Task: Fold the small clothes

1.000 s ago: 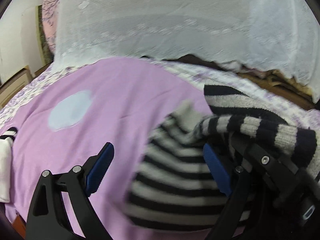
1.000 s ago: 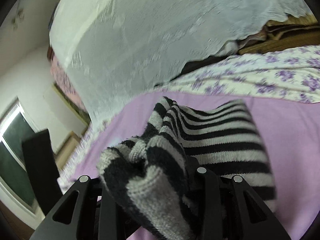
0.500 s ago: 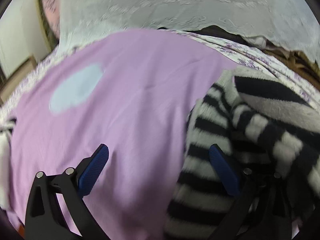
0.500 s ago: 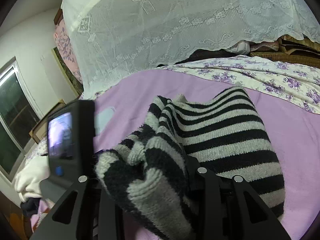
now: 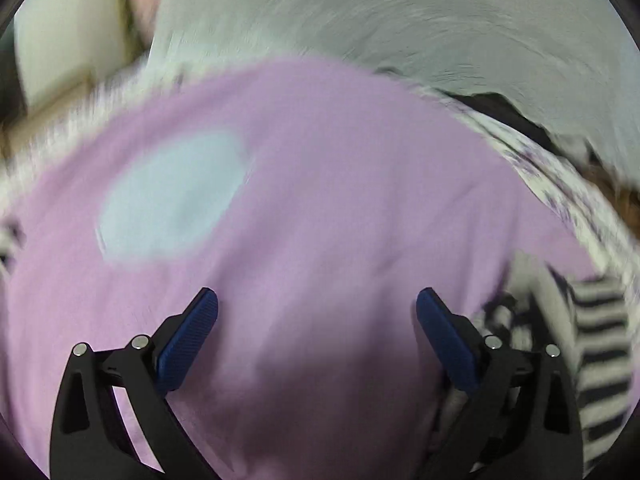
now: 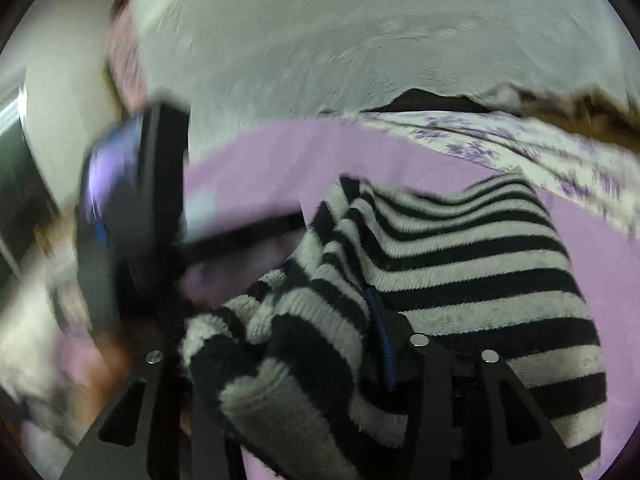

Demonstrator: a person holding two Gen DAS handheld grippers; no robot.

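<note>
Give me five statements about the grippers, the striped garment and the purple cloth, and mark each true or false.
1. The left gripper holds the striped garment. False: its jaws stand wide open over bare purple cloth, with the garment off to its right.
2. The garment has black and grey stripes. True.
3. A pale blue patch marks the purple cloth. True.
4. The right gripper is empty. False: a bunched part of the garment lies between its jaws, which have just been opening.
5. The garment lies on a bare wooden floor. False: it rests on the purple cloth.
</note>
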